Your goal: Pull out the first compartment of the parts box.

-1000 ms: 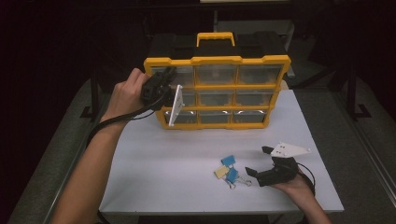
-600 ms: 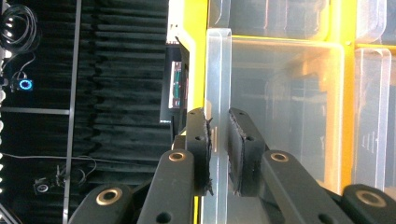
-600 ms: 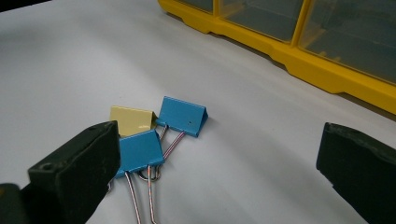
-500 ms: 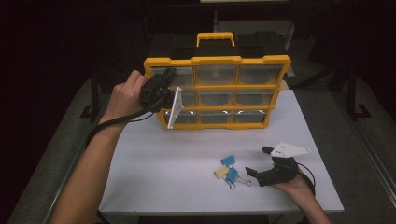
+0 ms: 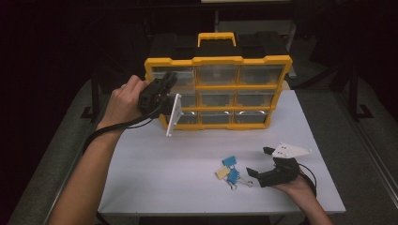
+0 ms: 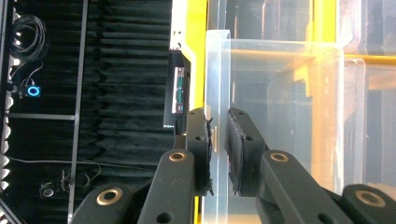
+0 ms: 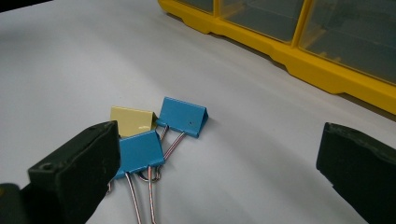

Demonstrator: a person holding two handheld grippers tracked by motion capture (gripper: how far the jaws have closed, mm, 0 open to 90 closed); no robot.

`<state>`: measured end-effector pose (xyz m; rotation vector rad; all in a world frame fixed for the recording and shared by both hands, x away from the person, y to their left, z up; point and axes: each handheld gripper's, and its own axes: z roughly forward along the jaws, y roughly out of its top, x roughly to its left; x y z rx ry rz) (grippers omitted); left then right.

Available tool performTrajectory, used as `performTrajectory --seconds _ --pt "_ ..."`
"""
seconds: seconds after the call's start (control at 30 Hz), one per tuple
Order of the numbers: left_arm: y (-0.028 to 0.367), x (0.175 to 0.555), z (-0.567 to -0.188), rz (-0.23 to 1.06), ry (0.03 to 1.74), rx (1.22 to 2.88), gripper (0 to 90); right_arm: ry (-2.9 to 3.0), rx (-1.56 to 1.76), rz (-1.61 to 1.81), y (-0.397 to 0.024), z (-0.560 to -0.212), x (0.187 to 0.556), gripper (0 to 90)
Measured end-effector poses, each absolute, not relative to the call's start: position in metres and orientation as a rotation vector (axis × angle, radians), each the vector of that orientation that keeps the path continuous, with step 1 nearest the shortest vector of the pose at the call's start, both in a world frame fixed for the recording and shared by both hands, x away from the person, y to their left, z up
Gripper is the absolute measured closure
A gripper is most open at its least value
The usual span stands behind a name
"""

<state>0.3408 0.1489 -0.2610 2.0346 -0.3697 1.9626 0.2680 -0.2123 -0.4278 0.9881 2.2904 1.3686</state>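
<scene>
Little has changed since the earlier frames: left gripper (image 5: 162, 91) stays at the organizer's left column, upper left of centre in high view; right gripper (image 5: 263, 164) stays low right on the table (image 5: 155, 178).

Organizer (image 5: 218, 89): yellow frame, black top, yellow handle, 9 clear drawers in a 3x3 grid, standing upright at the table's far edge. Drawer contents can't be told; they look clear through the fronts. In left gripper view one clear drawer (image 6: 275, 116) sticks out from the frame, and the left gripper (image 6: 218, 135) has its jaws pinched on the drawer's front lip, one jaw each side. Drawer looks empty inside.

Clips: 3 binder clips in a tight cluster, lower centre-right in high view, touching or overlapping. 2 blue clips (image 7: 182, 115) (image 7: 139, 152), 1 yellow clip (image 7: 132, 120) behind them.

Right gripper (image 7: 219, 158) jaws spread wide, gripping nothing, resting just right of the cluster, left jaw just beside the near blue clip.
</scene>
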Motion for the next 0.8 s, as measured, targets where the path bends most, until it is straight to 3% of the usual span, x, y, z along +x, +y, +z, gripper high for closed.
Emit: performTrajectory --seconds 0.8 --pt "0.152 0.311 -0.263 1.964 -0.411 1.989 79.9 2.291 0.988 1.376 -0.212 -0.428 0.268 0.0"
